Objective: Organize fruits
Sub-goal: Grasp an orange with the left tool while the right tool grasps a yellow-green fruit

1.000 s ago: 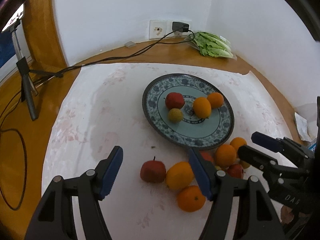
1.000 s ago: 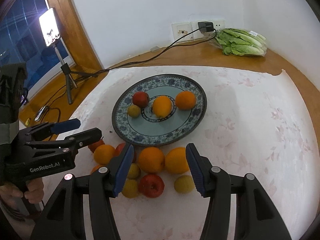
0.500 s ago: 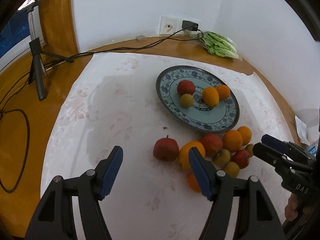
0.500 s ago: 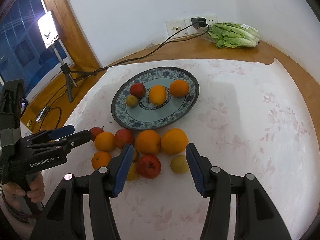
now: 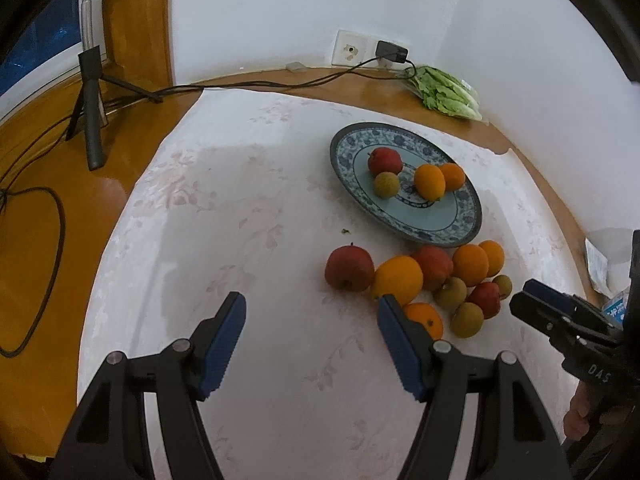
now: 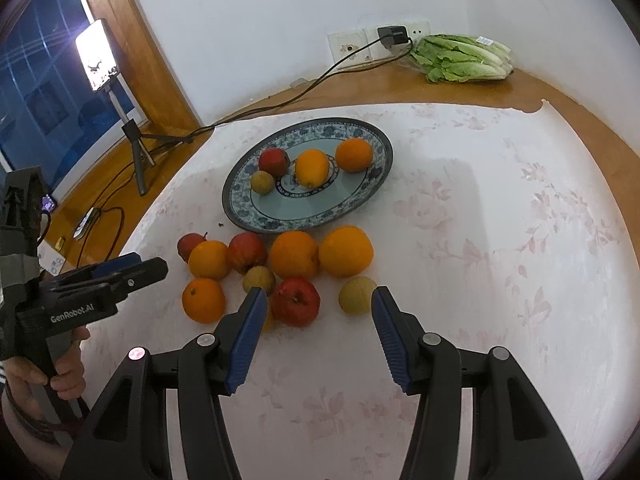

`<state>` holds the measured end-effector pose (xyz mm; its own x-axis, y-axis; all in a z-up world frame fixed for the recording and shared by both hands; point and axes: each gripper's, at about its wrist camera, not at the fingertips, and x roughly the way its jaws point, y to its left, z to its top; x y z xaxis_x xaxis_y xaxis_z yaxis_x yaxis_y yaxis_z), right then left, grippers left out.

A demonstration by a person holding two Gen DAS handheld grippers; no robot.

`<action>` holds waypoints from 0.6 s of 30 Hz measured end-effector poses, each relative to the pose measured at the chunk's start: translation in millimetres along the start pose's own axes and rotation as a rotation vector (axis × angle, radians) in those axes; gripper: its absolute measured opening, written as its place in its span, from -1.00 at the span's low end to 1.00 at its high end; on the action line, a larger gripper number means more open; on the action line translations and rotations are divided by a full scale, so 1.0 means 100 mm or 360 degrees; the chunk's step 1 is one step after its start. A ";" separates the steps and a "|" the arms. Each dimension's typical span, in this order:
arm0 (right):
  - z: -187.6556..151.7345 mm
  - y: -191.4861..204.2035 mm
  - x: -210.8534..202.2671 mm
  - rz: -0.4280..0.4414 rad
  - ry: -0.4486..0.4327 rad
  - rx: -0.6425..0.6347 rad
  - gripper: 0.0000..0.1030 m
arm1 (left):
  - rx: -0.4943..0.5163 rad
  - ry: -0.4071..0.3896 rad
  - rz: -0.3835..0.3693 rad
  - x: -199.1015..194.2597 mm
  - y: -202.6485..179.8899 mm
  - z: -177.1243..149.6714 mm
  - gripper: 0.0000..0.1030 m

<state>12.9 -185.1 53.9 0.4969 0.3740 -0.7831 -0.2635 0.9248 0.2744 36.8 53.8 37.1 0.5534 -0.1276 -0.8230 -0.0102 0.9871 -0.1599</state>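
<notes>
Both grippers empty, jaws apart, nothing between the pads. Left gripper (image 5: 310, 344) hangs over bare cloth, loose fruit off its right finger. Right gripper (image 6: 318, 340) sits just short of the pile, with a red apple (image 6: 297, 302) and a small yellow-green fruit (image 6: 357, 295) in line with its gap but not touched.

Fruit in two groups on the white floral tablecloth (image 5: 240, 200): four pieces on the blue-patterned plate (image 5: 460, 224) (one red apple, one small green-yellow fruit, two oranges), the rest in a loose cluster (image 6: 280, 268) on the cloth right at the plate's near rim.

View differences:
- Left wrist view: leftmost loose red apple (image 5: 349, 268) fully visible. Paper and a packet (image 5: 614, 310) at the right table edge show only here.
- Right wrist view: that same apple is half hidden behind an orange (image 6: 209, 259). Only this view shows the lit phone (image 6: 96, 54) on its tripod, and a hand (image 6: 52, 364) on the left gripper's handle.
- Both: lettuce (image 6: 464, 58) and plugged charger (image 6: 392, 35) by the wall.
</notes>
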 end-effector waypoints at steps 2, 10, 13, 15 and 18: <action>-0.03 -0.01 0.00 0.0003 0.0007 0.0011 0.08 | -0.0003 0.0000 0.0000 -0.01 0.01 -0.02 0.39; -0.10 -0.03 -0.02 0.0016 0.0013 0.0019 0.08 | 0.0002 0.0029 -0.0043 -0.01 -0.04 -0.08 0.39; -0.12 -0.05 -0.01 0.0026 0.0016 0.0028 0.08 | -0.0001 0.0047 -0.0069 0.01 -0.07 -0.10 0.39; -0.13 -0.06 -0.01 0.0030 0.0015 0.0028 0.08 | 0.0010 0.0048 -0.0086 0.00 -0.12 -0.11 0.39; -0.14 -0.06 -0.01 0.0031 0.0016 0.0028 0.08 | 0.0030 0.0047 -0.0108 -0.01 -0.19 -0.13 0.39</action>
<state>2.4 -192.0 45.4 0.4837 0.3911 -0.7830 -0.2582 0.9186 0.2993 25.7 34.2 33.8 0.5275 -0.1966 -0.8265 0.0422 0.9777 -0.2057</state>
